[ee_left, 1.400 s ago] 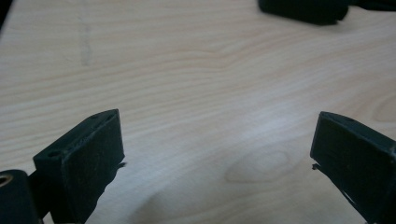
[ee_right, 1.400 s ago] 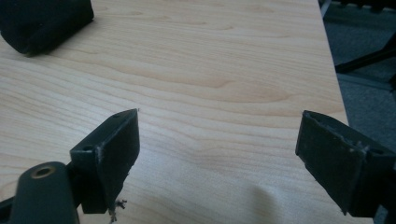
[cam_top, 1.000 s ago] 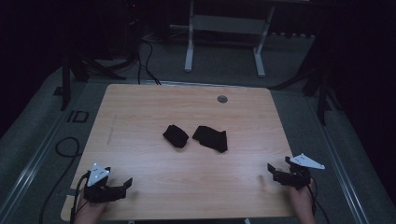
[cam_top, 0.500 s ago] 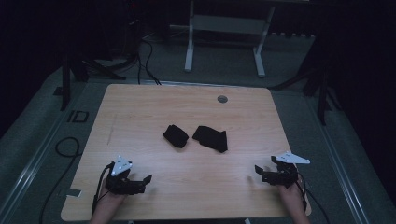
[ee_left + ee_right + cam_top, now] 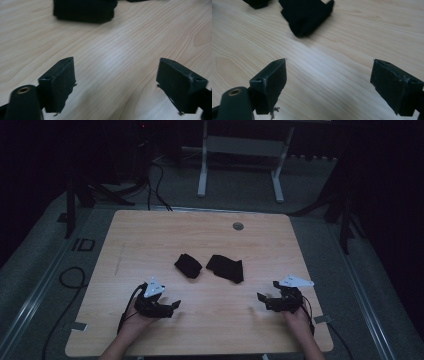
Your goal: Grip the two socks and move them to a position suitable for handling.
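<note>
Two black folded cloths, a smaller cloth (image 5: 188, 265) and a larger cloth (image 5: 225, 268), are seen mid-counter (image 5: 150, 235). Two grippers, left gripper (image 5: 170, 307) and right gripper (image 5: 263, 300), are held with jaws apart, empty.

Bare table (image 5: 150, 245) around two central black cloths (image 5: 225, 268).

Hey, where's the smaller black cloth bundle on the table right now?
In the high view, the smaller black bundle lies near the table's middle, just left of the larger black cloth, ahead of the left gripper.

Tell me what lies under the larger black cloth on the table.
The larger black cloth lies flat on the wooden table. Bare wood shows all around it; anything beneath stays covered.
</note>
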